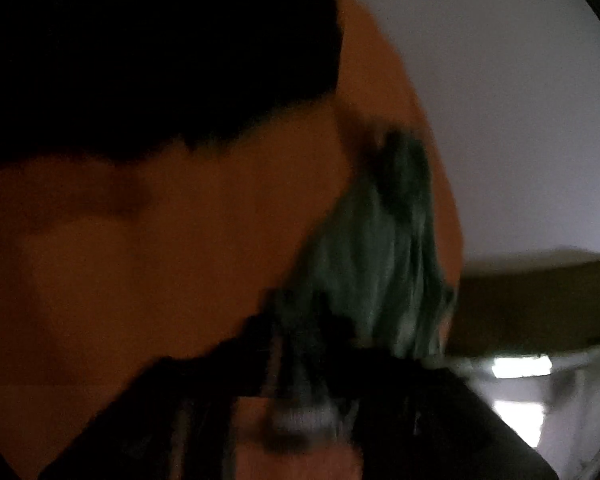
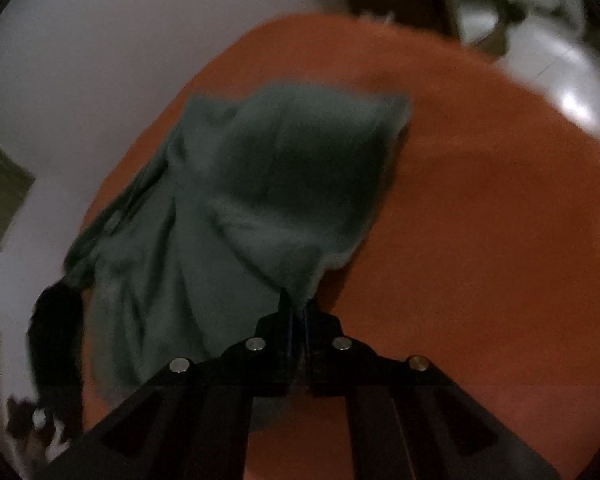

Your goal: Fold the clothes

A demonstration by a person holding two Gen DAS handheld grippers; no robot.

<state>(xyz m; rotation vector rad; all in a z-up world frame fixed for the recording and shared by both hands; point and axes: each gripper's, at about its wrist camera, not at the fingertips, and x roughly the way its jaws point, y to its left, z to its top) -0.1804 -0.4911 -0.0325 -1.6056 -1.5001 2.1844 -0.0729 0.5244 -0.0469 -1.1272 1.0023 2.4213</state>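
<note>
One green garment (image 2: 236, 208) is hanging bunched over the orange surface (image 2: 480, 208), and both tongs are meeting it. Seen from the right wrist, the cloth is rising in a loose, rumpled mound, its far corner reaching toward the back of the orange cover while a long fold is trailing down to the left. The right gripper (image 2: 298, 312) is pinching a point of that cloth: its two fingers are standing close together, with fabric gathered between the tips, so it is carrying a corner or an edge, which one being hard to tell through the blur. Holding by such a point is likely letting the rest drape free, so it can be laid flat or doubled over.

Seen from the left wrist, a strip of the same green cloth (image 1: 376, 248) is running up from the left gripper (image 1: 300, 364) across the orange cover (image 1: 160, 260). That picture is dark and smeared; the cloth seems to be coming out from between the fingers, but I cannot tell whether they are closed on it. A black shape (image 1: 140, 48) is filling the upper left, too dim to name.

Beyond the orange surface, pale floor (image 2: 80, 60) is showing. Whether this is spreading out or mid-fold, the pictures are not settling.
</note>
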